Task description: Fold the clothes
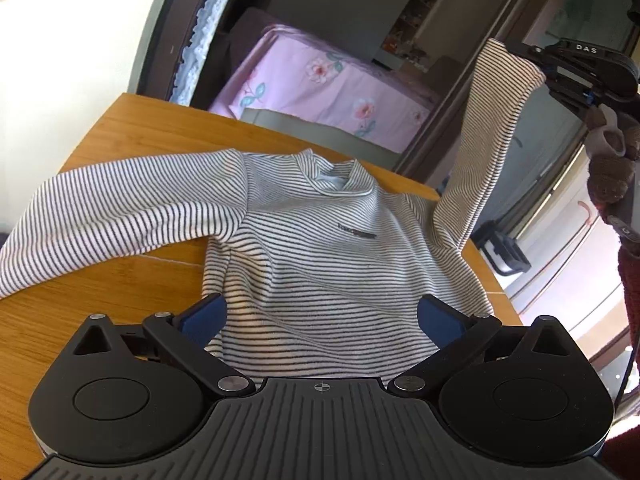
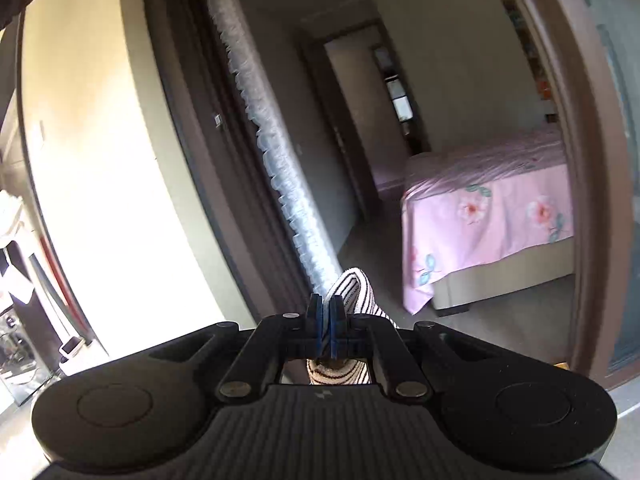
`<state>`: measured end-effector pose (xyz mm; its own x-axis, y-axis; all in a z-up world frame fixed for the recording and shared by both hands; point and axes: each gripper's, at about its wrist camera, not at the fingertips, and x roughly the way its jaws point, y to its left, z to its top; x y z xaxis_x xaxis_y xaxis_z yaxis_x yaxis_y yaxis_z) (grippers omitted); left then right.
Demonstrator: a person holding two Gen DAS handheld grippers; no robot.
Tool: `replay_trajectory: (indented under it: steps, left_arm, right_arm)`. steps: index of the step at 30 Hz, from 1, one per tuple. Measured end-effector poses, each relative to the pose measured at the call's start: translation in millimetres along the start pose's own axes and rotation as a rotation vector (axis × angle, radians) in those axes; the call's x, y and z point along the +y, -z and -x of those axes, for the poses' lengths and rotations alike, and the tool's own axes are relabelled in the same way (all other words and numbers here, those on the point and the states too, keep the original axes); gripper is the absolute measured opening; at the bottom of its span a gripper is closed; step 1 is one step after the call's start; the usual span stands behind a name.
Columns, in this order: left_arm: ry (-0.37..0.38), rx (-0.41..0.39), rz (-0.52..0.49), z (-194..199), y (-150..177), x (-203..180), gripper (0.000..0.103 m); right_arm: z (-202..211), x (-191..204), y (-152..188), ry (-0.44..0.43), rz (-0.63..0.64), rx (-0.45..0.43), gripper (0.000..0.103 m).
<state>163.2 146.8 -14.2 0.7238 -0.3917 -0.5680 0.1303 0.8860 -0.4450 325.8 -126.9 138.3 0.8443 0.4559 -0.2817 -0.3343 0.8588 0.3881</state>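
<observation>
Between right claw (image 2: 326,322) pads, half-hidden sleeve (image 2: 354,292).

I see a wooden table (image 1: 120,280) carrying the striped long-sleeved top (image 1: 320,256), which lies flat on it, chest up. One sleeve (image 1: 100,216) stretches across the wood toward the table's edge.

You've got strong daylight w/ heavy glare: the wall (image 1: 60,40) at left is blown out to near white in both views. The bedroom behind stays dim. Fisheye bends the door frame (image 2: 588,160) hard at the edges. Right wrist view is softer, slightly blurred bg; the striped shirt (image 1: 320,248) reads sharp w/ soft shadows.
</observation>
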Motion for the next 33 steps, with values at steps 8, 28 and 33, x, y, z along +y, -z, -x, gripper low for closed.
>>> replay_trajectory:
  steps: [8,28,33]
  left_arm:
    - [-0.007,-0.015,0.107,14,-3,22,0.103]
    - [-0.156,-0.232,0.751,-3,-23,107,0.075]
    - [-0.331,-0.25,0.633,-10,-41,101,0.022]
  right_arm:
    - [-80,49,41,-0.151,-0.026,0.168,0.003]
    - [-20,-34,166,0.078,-0.036,0.231,0.045]
    - [-9,-48,198,0.085,-0.063,0.22,0.05]
